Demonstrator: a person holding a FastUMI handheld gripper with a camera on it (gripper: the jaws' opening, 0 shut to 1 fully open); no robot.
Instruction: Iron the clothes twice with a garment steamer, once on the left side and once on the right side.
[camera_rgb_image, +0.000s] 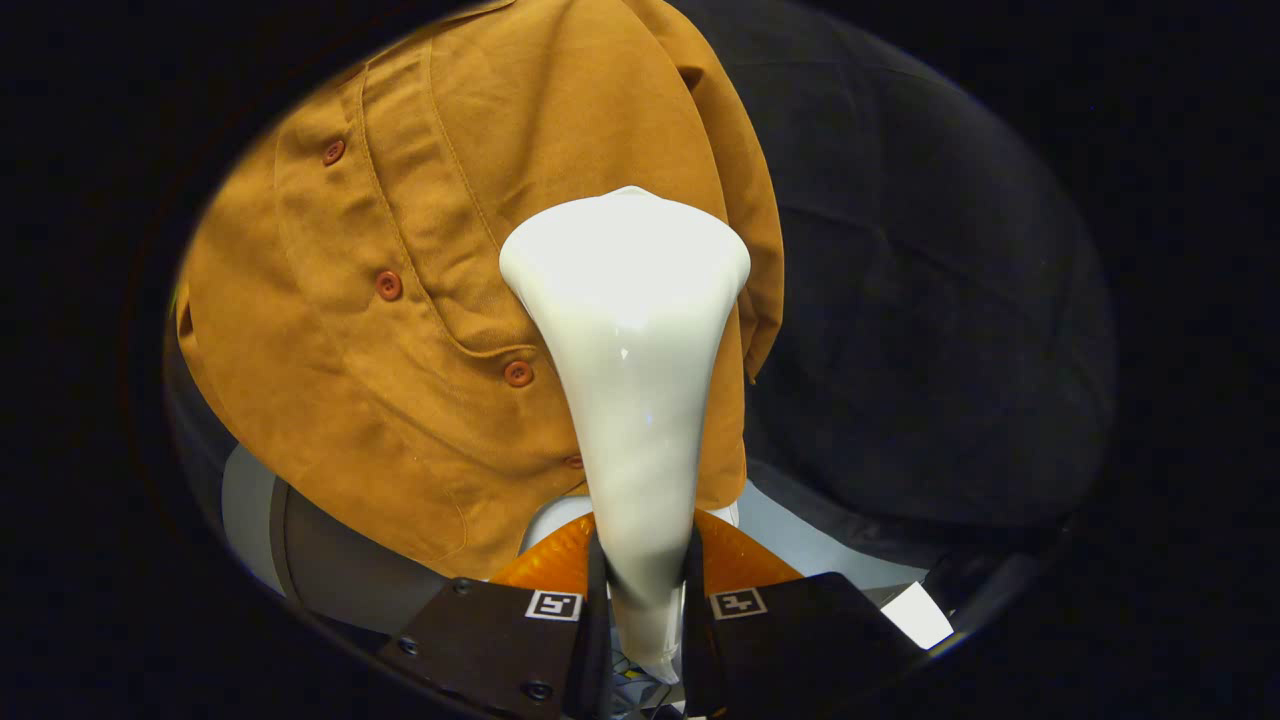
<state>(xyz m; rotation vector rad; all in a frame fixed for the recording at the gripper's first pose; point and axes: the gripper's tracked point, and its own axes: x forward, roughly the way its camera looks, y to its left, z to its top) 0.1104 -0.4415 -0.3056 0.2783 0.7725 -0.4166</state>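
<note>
- Clamping the narrow handle of the white garment steamer (630, 380), the gripper (640, 590) has both fingers pressed on the stem from either side, so the jaws stand narrow and loaded; the hold is low on the stem, probably so that the flared head is free to meet the cloth.
- Beyond the fingers, the steamer widens into its broad head, which points away from the camera and sits against, or just in front of, the mustard-brown shirt (420, 300); contact itself cannot be confirmed from behind.
- The shirt hangs in front of the booth's dark wall, its placket with a row of reddish buttons (389, 285) running to one side of the head, so the head faces the panel beside the placket, near that panel's outer edge.
- Hanging upright leaves the fabric free to drop straight, which suits a vertical steaming stroke.
- Below the hem, a pale surface (800, 540) shows just past the fingers.
- Judged from this placement, one side pass is under way; how much remains cannot be told.
</note>
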